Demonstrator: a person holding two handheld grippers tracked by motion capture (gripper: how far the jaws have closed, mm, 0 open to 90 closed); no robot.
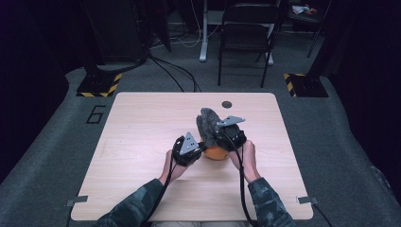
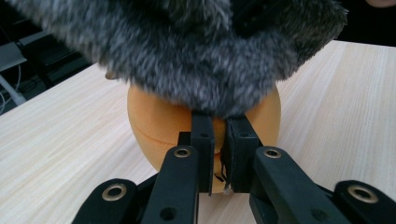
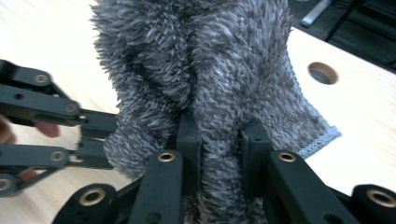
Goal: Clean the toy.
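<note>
A pale wood-grain surface (image 1: 142, 132) with a round hole (image 1: 227, 104) near its far edge carries an orange ball (image 1: 215, 152), resting slightly right of centre, toward the near side.

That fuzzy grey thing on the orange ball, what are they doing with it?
A person works two handheld grippers at the table. The right gripper is shut on the fluffy grey cover, which is draped over the top of the orange ball. The left gripper is pinched shut at the cover's lower edge, against the ball.
</note>
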